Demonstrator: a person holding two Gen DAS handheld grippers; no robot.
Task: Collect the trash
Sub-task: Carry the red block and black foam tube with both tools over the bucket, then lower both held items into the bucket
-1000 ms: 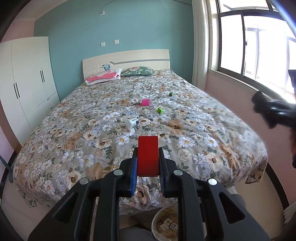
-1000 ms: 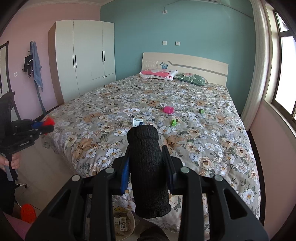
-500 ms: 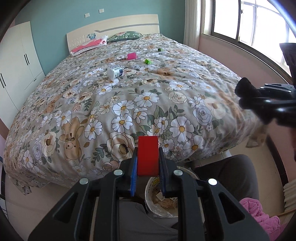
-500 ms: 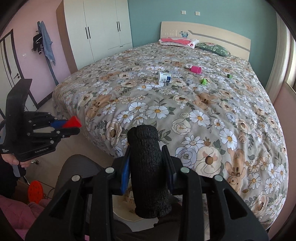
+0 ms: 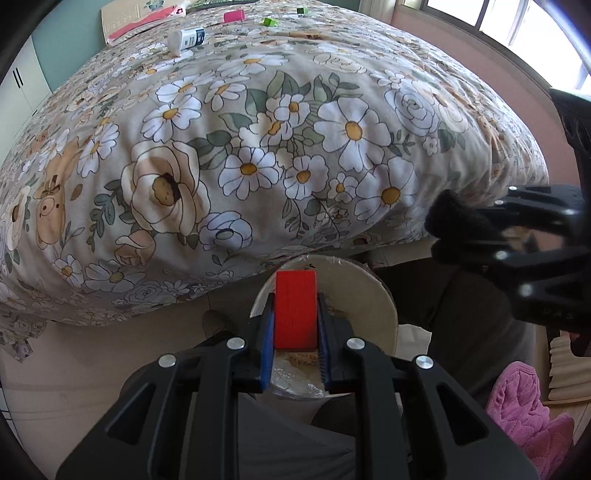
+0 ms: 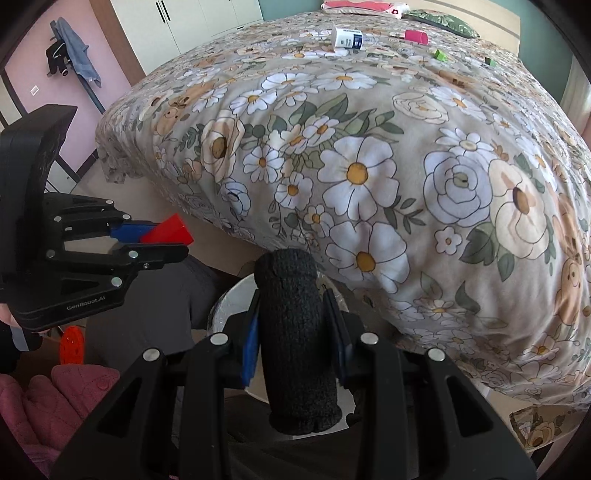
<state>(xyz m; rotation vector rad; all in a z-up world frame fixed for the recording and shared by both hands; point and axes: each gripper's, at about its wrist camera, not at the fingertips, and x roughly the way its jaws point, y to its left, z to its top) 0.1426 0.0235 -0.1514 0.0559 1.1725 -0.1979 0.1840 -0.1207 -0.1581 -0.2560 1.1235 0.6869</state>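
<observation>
Left gripper fingers pinch a flat red block; right gripper fingers pinch a knitted black roll.

Red block, black roll, clamped.

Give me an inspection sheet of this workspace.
Surface: floral bedspread, rumpled.
Job's things: red block and black knitted roll, both above the lined bin; white bottle, pink item and green bits lie on the bed.
Clutter: pink fabric.
Grippers: left gripper shut on block; right gripper shut on roll.
Cables: nothing seen.
Surroundings: wardrobe, window.
</observation>
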